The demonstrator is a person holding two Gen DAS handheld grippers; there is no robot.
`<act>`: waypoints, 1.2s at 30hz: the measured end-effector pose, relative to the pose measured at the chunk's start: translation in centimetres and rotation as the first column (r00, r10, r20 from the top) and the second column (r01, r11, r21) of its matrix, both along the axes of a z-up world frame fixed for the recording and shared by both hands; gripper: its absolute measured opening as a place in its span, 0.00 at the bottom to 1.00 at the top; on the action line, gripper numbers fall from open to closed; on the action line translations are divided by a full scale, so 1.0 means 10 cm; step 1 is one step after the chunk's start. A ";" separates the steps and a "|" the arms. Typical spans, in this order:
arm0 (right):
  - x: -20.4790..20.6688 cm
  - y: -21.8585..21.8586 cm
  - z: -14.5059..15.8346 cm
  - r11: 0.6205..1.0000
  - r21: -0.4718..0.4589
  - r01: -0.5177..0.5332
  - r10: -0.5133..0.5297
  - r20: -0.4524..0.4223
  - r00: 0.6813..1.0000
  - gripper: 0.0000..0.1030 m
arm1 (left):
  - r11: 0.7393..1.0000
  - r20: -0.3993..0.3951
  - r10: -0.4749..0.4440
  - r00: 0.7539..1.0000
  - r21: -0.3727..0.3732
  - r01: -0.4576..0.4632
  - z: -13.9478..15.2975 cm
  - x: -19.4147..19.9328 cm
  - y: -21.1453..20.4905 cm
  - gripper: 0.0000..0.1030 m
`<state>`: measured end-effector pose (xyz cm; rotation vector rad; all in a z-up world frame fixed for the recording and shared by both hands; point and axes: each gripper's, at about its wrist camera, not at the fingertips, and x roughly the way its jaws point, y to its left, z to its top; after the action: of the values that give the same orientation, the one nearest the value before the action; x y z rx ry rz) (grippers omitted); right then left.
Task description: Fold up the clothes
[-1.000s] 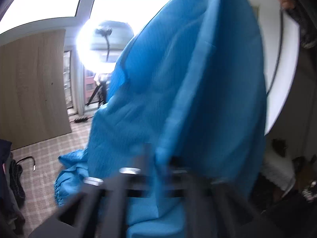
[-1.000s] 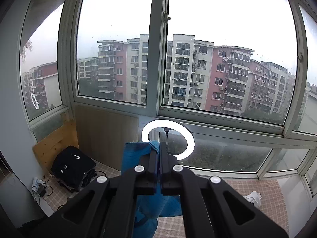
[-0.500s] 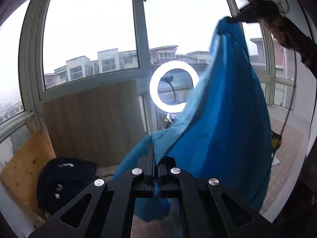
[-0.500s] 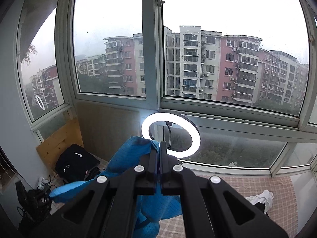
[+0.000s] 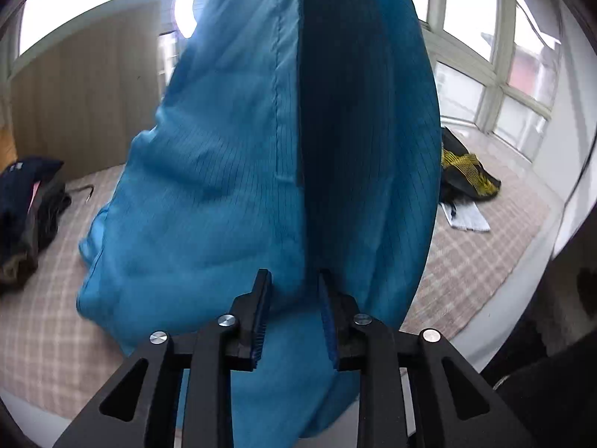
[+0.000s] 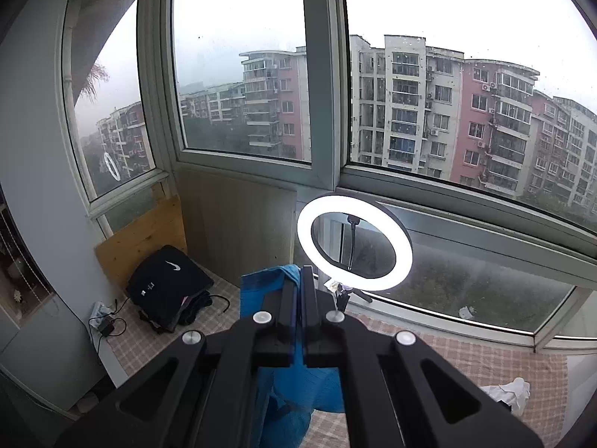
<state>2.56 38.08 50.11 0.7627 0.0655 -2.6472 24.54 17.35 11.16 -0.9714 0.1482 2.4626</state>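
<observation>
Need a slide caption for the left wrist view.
Open left claw straddling a fold of the hanging blue garment.

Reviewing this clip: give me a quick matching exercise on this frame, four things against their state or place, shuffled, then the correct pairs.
Things:
1. left gripper
2. right gripper
3. ring light
4. black and yellow garment

States or places:
A. lit, standing by the window
B. lying on the checked mat, right side of the left wrist view
C. jaws apart, blue garment hanging in front
D. jaws clamped on blue cloth

Pairs: 1-C, 2-D, 3-A, 4-B
</observation>
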 end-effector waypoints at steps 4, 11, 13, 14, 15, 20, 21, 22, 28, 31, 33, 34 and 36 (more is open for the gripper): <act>0.01 0.06 0.00 1.000 -0.014 -0.020 0.020 -0.006 1.000 0.01 | 0.999 -0.028 0.046 0.999 -0.020 -0.046 0.07 0.13 0.04 0.31; 0.04 0.02 0.01 0.999 -0.017 -0.041 0.041 -0.016 0.999 0.01 | 0.992 -0.121 0.121 0.985 -0.029 -0.125 0.09 0.20 0.01 0.40; 0.06 -0.01 0.01 0.999 -0.013 -0.044 0.043 -0.020 0.999 0.01 | 0.993 -0.083 0.118 0.990 -0.019 -0.120 0.05 -0.02 0.01 0.40; 0.06 -0.02 0.01 0.999 -0.013 -0.045 0.044 -0.021 0.999 0.01 | 0.994 -0.075 0.112 0.991 -0.008 -0.113 0.01 -0.15 0.01 0.40; 0.06 -0.04 0.02 0.999 -0.014 -0.046 0.046 -0.021 0.999 0.01 | 0.994 -0.071 0.104 0.992 -0.014 -0.105 -0.02 -0.23 0.02 0.40; 0.06 -0.13 0.01 0.999 0.002 -0.050 0.050 -0.028 0.998 0.01 | 0.992 -0.045 0.115 0.992 -0.051 -0.117 -0.03 -0.59 -0.17 0.00; 0.05 -0.12 0.01 0.999 0.007 -0.045 0.045 -0.031 0.999 0.01 | 0.988 -0.079 0.147 0.986 -0.043 -0.151 0.15 -0.55 -0.33 0.00; 0.03 -0.11 0.02 0.999 0.008 -0.039 0.039 -0.034 0.999 0.01 | 0.982 -0.117 0.182 0.976 -0.033 -0.187 0.35 -0.50 -0.49 0.00; -0.07 0.06 0.02 0.999 -0.034 -0.017 0.017 -0.028 0.999 0.01 | 0.953 -0.276 0.243 0.930 -0.112 -0.283 0.96 -0.09 -0.78 0.00; -0.11 0.12 0.02 0.998 -0.054 -0.022 0.020 -0.024 1.000 0.01 | 0.933 -0.346 0.248 0.905 -0.165 -0.319 1.20 0.13 -0.83 0.00; -0.13 0.11 0.00 0.998 -0.059 -0.028 0.027 -0.021 0.999 0.01 | 0.931 -0.335 0.221 0.916 -0.206 -0.300 1.12 0.19 -0.73 0.01; -0.14 0.10 0.00 0.998 -0.058 -0.033 0.032 -0.019 0.999 0.01 | 0.940 -0.283 0.184 0.941 -0.230 -0.253 0.89 0.15 -0.57 0.01; -0.16 0.05 -0.01 0.997 -0.056 -0.044 0.043 -0.016 0.999 0.01 | 0.948 -0.196 0.118 0.973 -0.268 -0.169 0.49 0.10 -0.28 0.02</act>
<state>0.95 38.61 50.04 0.7155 0.0110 -2.6017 25.54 14.58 16.11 -0.9016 0.5205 2.7145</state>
